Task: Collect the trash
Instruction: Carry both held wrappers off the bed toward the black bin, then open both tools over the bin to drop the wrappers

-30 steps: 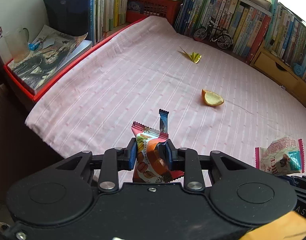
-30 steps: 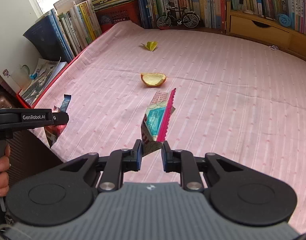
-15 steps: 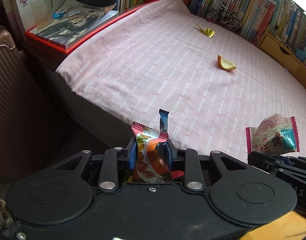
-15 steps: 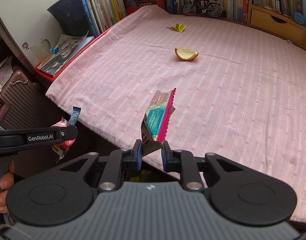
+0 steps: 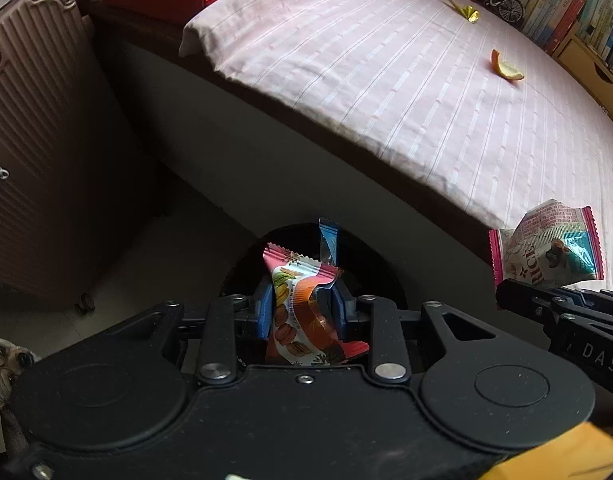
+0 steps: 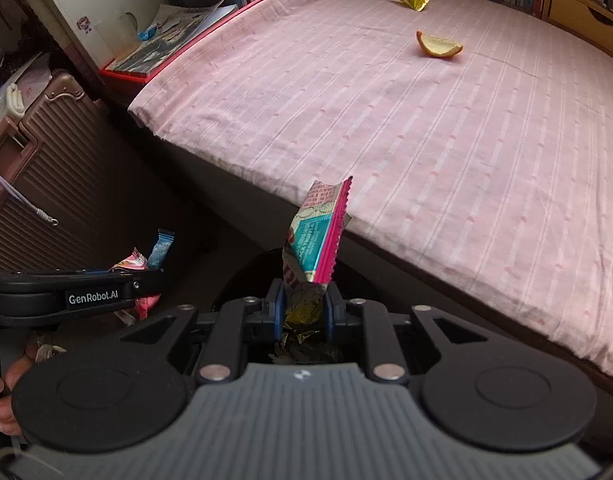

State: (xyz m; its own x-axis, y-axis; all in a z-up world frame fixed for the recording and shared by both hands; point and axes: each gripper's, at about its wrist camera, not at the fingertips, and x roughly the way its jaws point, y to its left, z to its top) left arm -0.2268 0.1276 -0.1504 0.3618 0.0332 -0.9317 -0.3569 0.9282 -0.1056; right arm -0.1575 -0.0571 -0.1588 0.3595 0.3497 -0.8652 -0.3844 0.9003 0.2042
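Both grippers hang over the dark round bin (image 5: 370, 256) beside the bed (image 6: 446, 128), presumably for dropping. Left gripper (image 5: 302, 312) pinches a glossy crinkled snack wrapper (image 5: 300, 304); right gripper (image 6: 304, 312) clamps a flat serrated-edge rice packet (image 6: 318, 236). Curled orange peel (image 6: 438, 46) and folded yellow foil (image 6: 414, 1) lie on the striped sheet.

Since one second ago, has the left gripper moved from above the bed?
Yes. The left gripper, shut on the macaron wrapper, has drawn back off the pink bed sheet; it now hangs past the bed's edge, above a dark bin on the floor.
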